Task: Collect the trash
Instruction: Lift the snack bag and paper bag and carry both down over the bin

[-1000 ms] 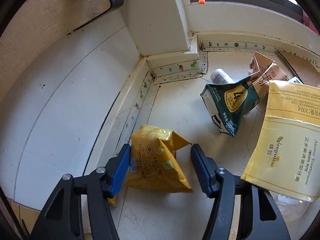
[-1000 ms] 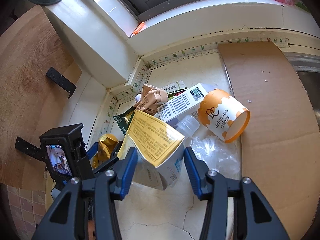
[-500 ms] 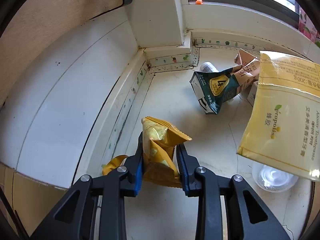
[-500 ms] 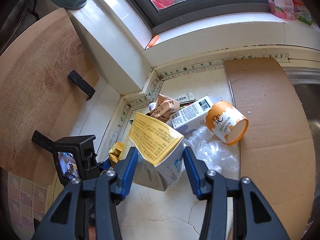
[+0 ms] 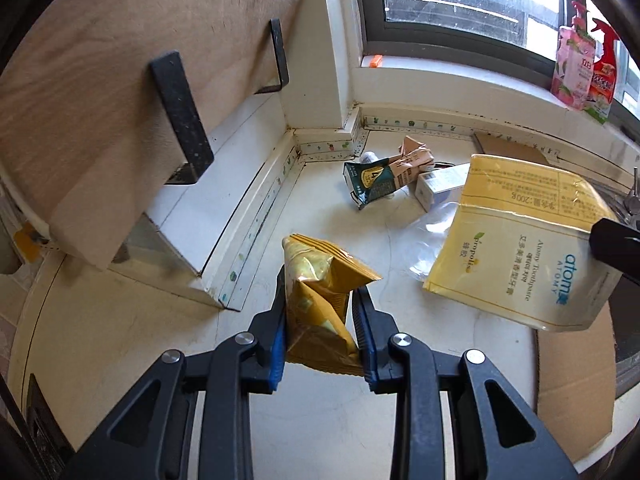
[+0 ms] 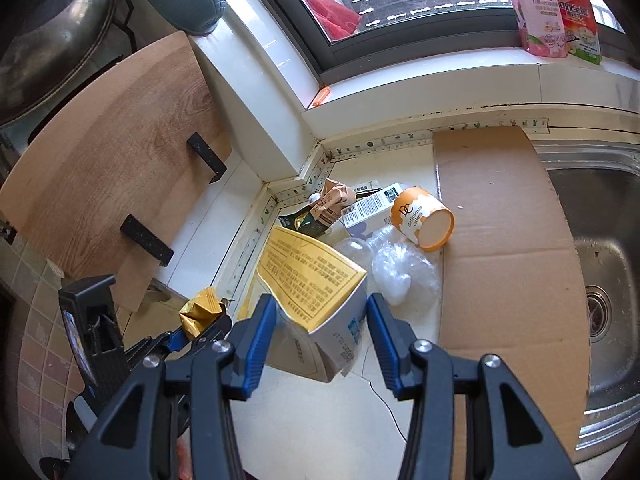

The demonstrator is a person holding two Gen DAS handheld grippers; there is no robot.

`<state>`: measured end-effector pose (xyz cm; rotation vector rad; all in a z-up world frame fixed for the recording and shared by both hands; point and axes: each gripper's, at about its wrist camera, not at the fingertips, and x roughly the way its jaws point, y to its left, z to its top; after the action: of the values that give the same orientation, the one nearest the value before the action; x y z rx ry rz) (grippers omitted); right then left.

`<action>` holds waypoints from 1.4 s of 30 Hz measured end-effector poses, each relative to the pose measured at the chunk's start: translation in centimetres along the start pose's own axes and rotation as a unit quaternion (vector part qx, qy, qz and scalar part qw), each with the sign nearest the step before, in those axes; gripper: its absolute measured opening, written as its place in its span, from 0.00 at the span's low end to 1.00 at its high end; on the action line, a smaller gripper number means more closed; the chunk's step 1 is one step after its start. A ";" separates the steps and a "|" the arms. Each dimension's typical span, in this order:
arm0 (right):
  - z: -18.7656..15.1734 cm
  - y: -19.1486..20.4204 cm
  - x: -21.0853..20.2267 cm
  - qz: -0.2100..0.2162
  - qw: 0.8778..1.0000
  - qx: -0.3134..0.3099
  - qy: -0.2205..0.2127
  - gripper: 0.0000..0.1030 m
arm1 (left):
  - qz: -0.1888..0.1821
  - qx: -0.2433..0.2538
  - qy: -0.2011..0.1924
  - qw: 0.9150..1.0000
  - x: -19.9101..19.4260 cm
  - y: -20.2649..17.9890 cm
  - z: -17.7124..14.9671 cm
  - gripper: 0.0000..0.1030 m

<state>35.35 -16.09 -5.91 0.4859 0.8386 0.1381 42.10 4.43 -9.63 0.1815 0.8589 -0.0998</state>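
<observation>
My left gripper [image 5: 322, 312] is shut on a crumpled yellow snack wrapper [image 5: 320, 304], which hangs clear above the white counter [image 5: 320, 432]. My right gripper [image 6: 320, 316] is shut on a yellow and white toothpaste box [image 6: 316, 280], also lifted off the counter; the same toothpaste box [image 5: 520, 240] fills the right of the left wrist view. The left gripper [image 6: 200, 330] with the wrapper [image 6: 202, 310] shows at the lower left of the right wrist view. Left on the counter in the corner are a green carton [image 5: 370, 182], a brown carton [image 5: 414, 156] and an orange cup [image 6: 424, 222].
A white barcode box [image 6: 370, 206], a clear plastic bottle and crumpled clear plastic [image 6: 400, 268] lie by the cup. Flat cardboard [image 6: 504, 240] covers the counter beside a steel sink [image 6: 608, 280]. A wooden board [image 6: 108, 152] leans at the left. Pouches [image 6: 540, 12] stand on the windowsill.
The left gripper's jaws closed on the yellow wrapper and lifted it off the counter. Both grippers rose and pulled back from the corner, so the trash pile looks smaller and farther.
</observation>
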 end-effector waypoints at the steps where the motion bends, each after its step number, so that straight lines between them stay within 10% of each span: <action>1: -0.6 0.1 -0.9 0.002 1.000 -0.003 -0.002 0.46 | -0.001 -0.002 -0.005 1.000 -1.4 -0.2 -0.6 0.27; 22: -20.0 -5.8 -17.8 0.004 0.999 -0.023 0.037 0.46 | -0.052 0.030 0.000 0.998 -19.4 -9.9 -20.3 0.28; 34: -29.8 -11.9 -16.6 -0.044 0.991 0.031 0.120 0.46 | -0.095 0.073 0.103 0.987 -16.8 -13.9 -29.8 0.28; 42: -35.2 -15.5 -10.0 -0.072 0.978 0.073 0.180 0.46 | -0.165 0.056 0.183 0.968 -8.3 -14.2 -34.6 0.28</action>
<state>1.49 -20.23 -26.25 0.5452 1.2416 0.0304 8.71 -2.49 -27.08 0.1629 1.2496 -0.4379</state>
